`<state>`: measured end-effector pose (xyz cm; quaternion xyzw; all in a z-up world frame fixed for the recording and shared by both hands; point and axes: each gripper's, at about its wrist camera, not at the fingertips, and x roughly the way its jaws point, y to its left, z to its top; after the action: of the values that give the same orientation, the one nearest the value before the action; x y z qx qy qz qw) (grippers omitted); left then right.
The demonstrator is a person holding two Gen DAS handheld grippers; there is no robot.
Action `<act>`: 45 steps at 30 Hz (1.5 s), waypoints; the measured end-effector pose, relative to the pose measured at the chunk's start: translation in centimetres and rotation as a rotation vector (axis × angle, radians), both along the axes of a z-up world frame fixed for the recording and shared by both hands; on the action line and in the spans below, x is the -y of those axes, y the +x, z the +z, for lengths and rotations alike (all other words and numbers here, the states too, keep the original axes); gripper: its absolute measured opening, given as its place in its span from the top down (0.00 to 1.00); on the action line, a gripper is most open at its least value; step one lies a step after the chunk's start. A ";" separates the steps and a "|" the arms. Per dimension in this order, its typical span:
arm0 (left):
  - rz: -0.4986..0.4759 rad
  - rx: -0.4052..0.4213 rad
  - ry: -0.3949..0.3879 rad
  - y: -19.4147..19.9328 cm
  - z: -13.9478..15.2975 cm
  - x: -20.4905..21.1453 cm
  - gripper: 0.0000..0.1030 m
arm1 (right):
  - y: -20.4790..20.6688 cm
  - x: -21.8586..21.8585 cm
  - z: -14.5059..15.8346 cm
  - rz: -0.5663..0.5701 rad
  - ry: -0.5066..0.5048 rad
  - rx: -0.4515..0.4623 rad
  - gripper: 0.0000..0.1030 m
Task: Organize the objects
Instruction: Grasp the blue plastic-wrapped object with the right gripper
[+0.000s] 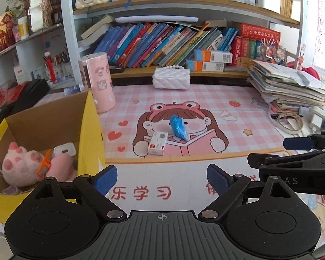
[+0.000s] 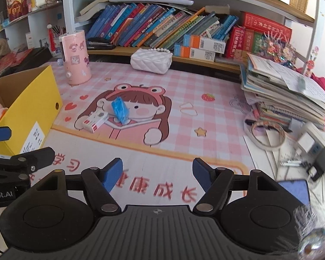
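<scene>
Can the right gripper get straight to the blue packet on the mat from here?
Probably yes. The right gripper is open and empty, and only bare mat lies between it and the blue packet; the small white box sits just beside it.

Back shelf: I see leaning books [image 1: 153,43]
Desk rear: white quilted purse [image 1: 171,78]
Right edge: stacked papers [image 1: 290,84], tape roll [image 1: 289,122]
Left rear: pink canister [image 1: 98,81]

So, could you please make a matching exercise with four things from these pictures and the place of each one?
Things:
1. pink plush toy
2. blue packet
3. white quilted bag
4. roll of tape

Places:
A. in front of the paper stack
B. at the back edge of the mat
C. inside the yellow box
D. beside the small white box

Pairs: 1-C, 2-D, 3-B, 4-A
</scene>
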<state>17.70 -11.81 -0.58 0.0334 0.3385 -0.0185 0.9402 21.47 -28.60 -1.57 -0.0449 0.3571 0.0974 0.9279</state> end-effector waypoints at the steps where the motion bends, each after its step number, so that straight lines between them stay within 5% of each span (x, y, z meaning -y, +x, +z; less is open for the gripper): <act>1: 0.005 -0.002 0.004 0.2 -0.1 0.2 0.12 | 0.4 0.1 0.0 0.009 0.001 0.001 0.33; 24: 0.089 -0.098 0.067 8.5 -4.6 2.1 0.25 | 10.7 -2.1 -1.4 0.151 0.089 0.022 0.44; 41: 0.145 -0.164 0.104 11.9 -6.9 1.2 0.25 | 17.2 -6.6 -4.9 0.356 0.034 -0.029 0.44; 45: 0.155 -0.179 0.097 12.3 -7.3 0.9 0.30 | 18.5 -7.8 -5.9 0.377 0.011 -0.080 0.53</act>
<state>29.99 -12.68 -7.91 0.0510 0.4231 0.0676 0.9021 39.93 -20.80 -7.50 -0.1021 0.3787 0.2733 0.8784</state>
